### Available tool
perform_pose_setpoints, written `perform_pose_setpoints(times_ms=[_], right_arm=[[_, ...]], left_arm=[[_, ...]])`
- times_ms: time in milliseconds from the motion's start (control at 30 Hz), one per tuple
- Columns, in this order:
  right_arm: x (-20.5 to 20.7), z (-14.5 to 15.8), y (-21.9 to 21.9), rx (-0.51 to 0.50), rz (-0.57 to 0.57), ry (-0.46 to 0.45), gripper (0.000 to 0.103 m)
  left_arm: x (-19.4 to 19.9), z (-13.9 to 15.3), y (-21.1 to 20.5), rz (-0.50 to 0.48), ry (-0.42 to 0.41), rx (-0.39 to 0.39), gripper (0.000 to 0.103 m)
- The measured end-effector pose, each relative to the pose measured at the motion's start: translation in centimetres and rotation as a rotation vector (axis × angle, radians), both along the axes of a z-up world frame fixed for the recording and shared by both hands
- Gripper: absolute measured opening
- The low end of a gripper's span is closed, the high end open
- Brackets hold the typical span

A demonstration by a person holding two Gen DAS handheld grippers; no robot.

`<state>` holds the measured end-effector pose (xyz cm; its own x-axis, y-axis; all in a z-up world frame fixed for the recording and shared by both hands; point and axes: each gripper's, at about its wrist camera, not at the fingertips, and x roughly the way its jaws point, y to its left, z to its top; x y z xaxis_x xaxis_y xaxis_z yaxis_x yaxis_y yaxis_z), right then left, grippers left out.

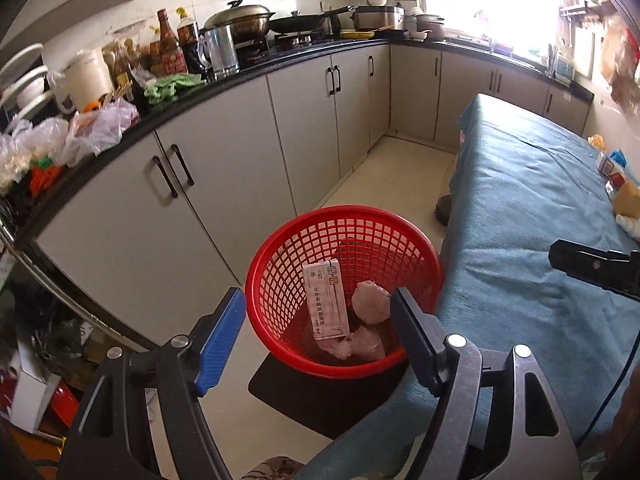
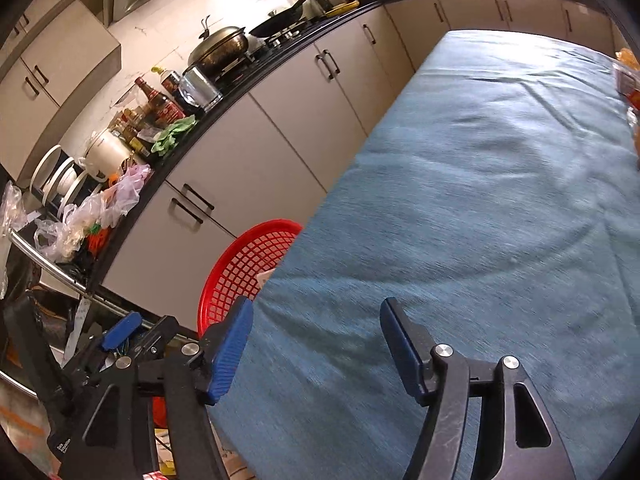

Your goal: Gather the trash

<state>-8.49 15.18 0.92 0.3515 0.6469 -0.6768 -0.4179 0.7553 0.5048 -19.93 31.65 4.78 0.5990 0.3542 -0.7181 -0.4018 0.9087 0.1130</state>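
Observation:
A red mesh basket stands on the floor beside the blue-clothed table. Inside lie a white medicine box and crumpled pinkish tissue balls. My left gripper is open and empty, hovering above the basket's near rim. My right gripper is open and empty, over the blue cloth at the table's left edge. The basket's rim shows to its left, and the left gripper's blue fingertip shows at lower left. The right gripper's body shows at the right of the left wrist view.
A black kitchen counter with bottles, a kettle, pots and plastic bags runs along the left above grey cabinets. Small boxes and packets lie at the table's far right edge. A dark mat lies under the basket.

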Motion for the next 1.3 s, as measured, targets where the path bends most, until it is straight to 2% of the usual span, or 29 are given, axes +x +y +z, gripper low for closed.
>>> perform_pose_setpoints(times_ms=[433, 667, 833, 1033, 1300], right_arm=[[-2.2, 0.9, -5.5, 0.015, -0.074, -0.024, 0.073], [-3.0, 0.4, -10.2, 0.01, -0.139, -0.023, 0.074], [-3.3, -0.6, -15.5, 0.007, -0.223, -0.003, 0.077], [-4.0, -1.6, -23.4, 0.018, -0.348, 0.008, 0.078], [-3.9, -1.1, -32.5, -0.011, -0.515, -0.01, 0.079]], left_arm=[[-0.5, 1.4, -4.5, -0.054, 0.003, 0.053, 0.074], [0.2, 2.0, -7.2, -0.121, 0.0, 0.028, 0.074], [1.6, 2.3, -10.5, -0.224, 0.003, -0.019, 0.075], [4.4, 3.1, -16.3, -0.406, 0.004, -0.085, 0.075], [10.4, 4.7, -23.2, -0.588, -0.043, -0.133, 0.075]])
